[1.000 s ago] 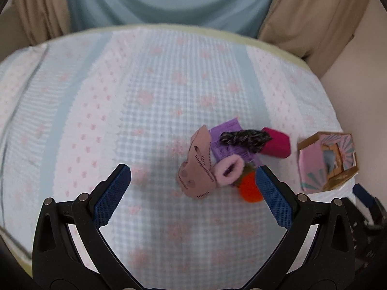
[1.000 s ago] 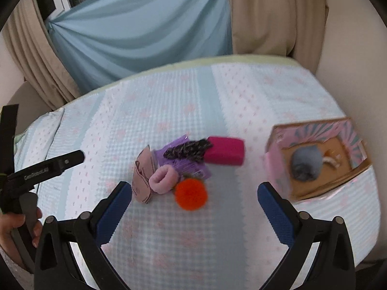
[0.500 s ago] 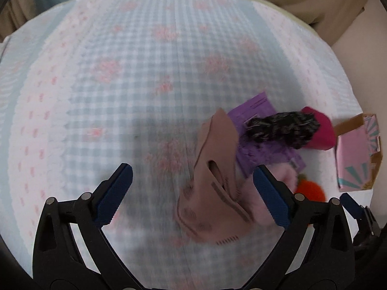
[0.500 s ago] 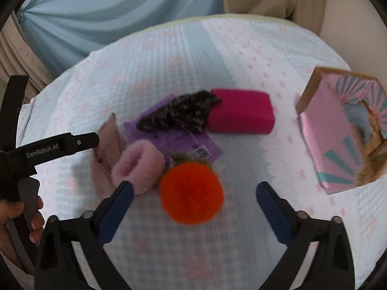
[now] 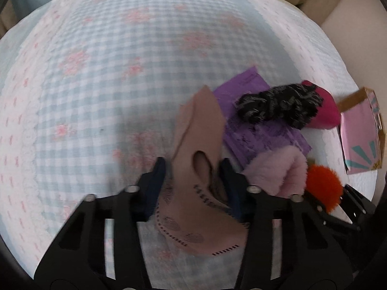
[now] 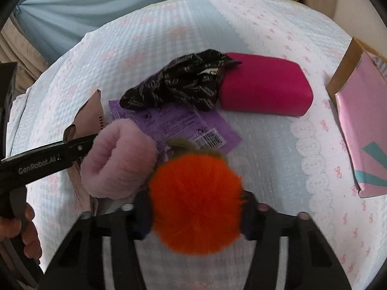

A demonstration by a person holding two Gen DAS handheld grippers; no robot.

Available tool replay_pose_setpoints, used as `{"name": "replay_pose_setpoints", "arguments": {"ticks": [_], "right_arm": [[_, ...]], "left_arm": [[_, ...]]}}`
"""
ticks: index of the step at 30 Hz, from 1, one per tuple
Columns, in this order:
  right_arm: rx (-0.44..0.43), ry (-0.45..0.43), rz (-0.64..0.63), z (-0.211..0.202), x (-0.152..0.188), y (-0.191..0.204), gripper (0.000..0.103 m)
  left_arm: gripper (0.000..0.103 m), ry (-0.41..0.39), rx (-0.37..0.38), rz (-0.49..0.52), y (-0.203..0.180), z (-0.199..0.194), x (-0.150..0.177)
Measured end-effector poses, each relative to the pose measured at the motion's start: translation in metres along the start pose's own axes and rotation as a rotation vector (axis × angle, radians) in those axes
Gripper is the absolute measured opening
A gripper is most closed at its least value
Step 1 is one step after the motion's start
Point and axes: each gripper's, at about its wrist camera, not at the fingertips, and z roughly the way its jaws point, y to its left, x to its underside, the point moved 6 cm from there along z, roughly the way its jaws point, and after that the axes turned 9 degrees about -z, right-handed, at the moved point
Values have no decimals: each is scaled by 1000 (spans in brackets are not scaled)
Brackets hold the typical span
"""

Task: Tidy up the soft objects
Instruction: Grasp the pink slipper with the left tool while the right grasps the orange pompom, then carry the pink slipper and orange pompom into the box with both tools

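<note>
Both grippers are pitched steeply down at the tablecloth (image 5: 125,67), side by side over the little heap of soft things near the table's right part.

Left gripper (image 5: 193,169): jaws have just been closing, and now they pinch the tan face mask (image 5: 200,125) from both sides, blue pads against the fabric near its ear-loop hole. The mask stands up between the fingers, narrow end pointing away from the camera, lower end w/ dashed stitching draped over the right finger. In the right wrist view the left tool comes in from the left edge as a black bar, w/ the person's hand (image 6: 26,232) wrapped round its handle at the lower left.

Right gripper (image 6: 196,207): jaws also just been closing, now clamped on the orange pom-pom (image 6: 196,200), fur bulging out over both pads. It has a small olive tuft on its far side.

Pink fluffy scrunchie (image 6: 118,159) sits between the two tools, touching the pom-pom on one side and the mask on the other. Behind them a purple packet (image 6: 183,123) lies flat, barcode facing up, w/ a black-and-grey knitted piece (image 6: 179,82) resting across its far end. That piece's tip touches a magenta block (image 6: 263,87), which lies flat on the cloth.

Pink box (image 6: 362,130) w/ teal rays and a brown cardboard rim stands well apart at the right edge of the table. Can't see inside it from here.
</note>
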Motion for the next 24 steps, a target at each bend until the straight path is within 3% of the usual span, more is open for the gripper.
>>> {"name": "replay_pose_setpoints", "arguments": {"ticks": [2,12,24], "right_arm": [[-3,4,0,1,1,-1,37],[-6,-8,5,-9,8,-8,35],[-3,-65,-10,-55,-2,-3,35]], "left_arm": [[28,-4,-7,8,-5,2,0],[21,-40,-8,-20,-5,-8,1],[21,-123,-14,-71,9,-78,-6]]}}
